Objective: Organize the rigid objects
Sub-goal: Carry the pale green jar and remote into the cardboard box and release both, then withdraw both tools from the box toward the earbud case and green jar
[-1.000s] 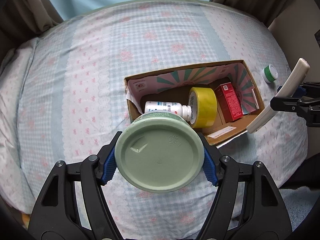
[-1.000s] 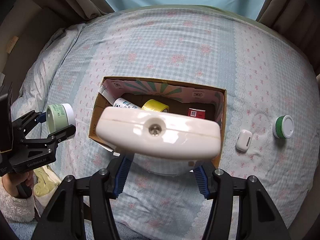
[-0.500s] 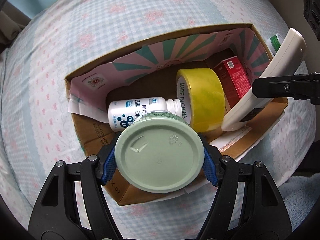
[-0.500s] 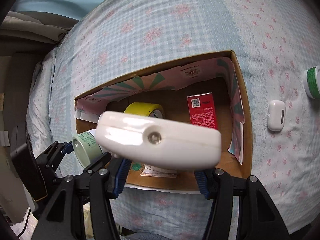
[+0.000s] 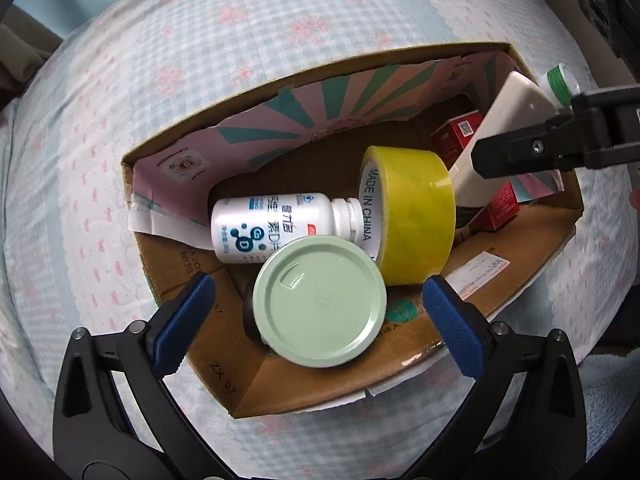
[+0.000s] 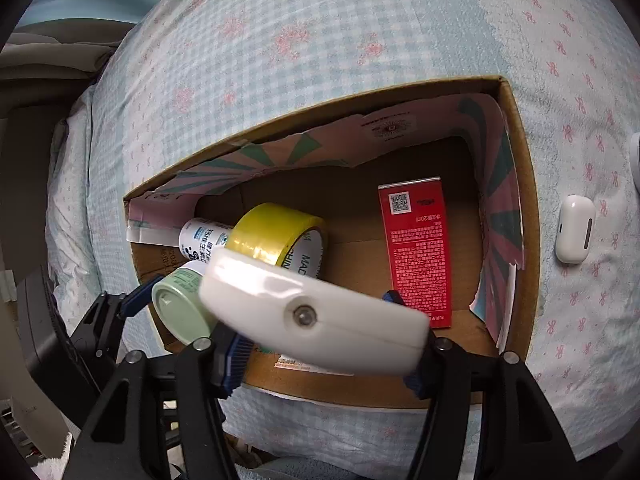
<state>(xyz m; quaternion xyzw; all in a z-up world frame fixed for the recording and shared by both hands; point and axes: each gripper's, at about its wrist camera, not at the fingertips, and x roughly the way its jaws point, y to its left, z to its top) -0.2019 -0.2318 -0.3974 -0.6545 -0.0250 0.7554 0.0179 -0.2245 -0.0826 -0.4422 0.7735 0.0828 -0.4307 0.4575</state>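
A pale green jar (image 5: 320, 304) stands lid-up in the near left corner of the cardboard box (image 5: 320, 384). My left gripper (image 5: 318, 284) straddles it from above, jaws opening, both blue pads clear of the lid. In the right wrist view the jar (image 6: 180, 304) sits between those left fingers. A white flat device (image 6: 312, 312) hangs tilted between the jaws of my right gripper (image 6: 324, 368), which are opening and no longer pinch it. From the left wrist view the device (image 5: 508, 120) leans into the box's right end with its lower end inside.
Inside the box lie a yellow tape roll (image 5: 412, 208), a white pill bottle (image 5: 268, 228) and a red carton (image 6: 416, 248). On the checked bedspread right of the box rest a white earbud case (image 6: 574, 228) and a green-capped pot (image 5: 560, 80).
Both grippers came down over the box. The left jaws spread and let the green jar go onto the box floor. The right jaws widened, and the white device tipped.
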